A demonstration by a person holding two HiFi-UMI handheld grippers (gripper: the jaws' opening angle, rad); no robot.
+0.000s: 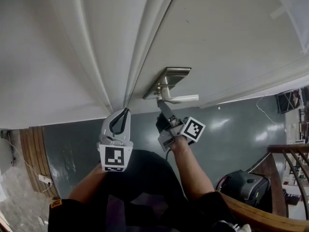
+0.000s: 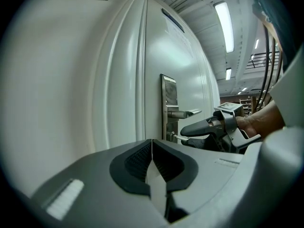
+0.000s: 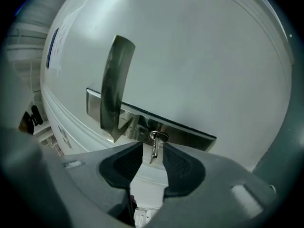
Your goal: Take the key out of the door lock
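Note:
A silver key (image 3: pixel 155 146) sticks out of the lock in a steel plate (image 3: pixel 190 134) on the white door (image 1: pixel 231 42), just below the lever handle (image 3: pixel 114 89). My right gripper (image 3: pixel 153 158) points at the lock with its jaws open; the key stands in the gap between the pads, with space on both sides. In the head view the right gripper (image 1: pixel 163 109) sits just under the handle (image 1: pixel 181 99). My left gripper (image 1: pixel 123 112) hangs by the door's edge, left of the lock, shut with nothing in it. The left gripper view shows the key (image 2: pixel 176 137) in front of the right gripper's fingers (image 2: pixel 199 128).
The door frame (image 1: pixel 48 57) fills the left. A wooden stair railing (image 1: pixel 289 178) and a black bag (image 1: pixel 244 187) stand on the grey floor at the right. Wooden boards (image 1: pixel 34 153) lie at the lower left. A tape cross (image 1: pixel 292 6) marks the door.

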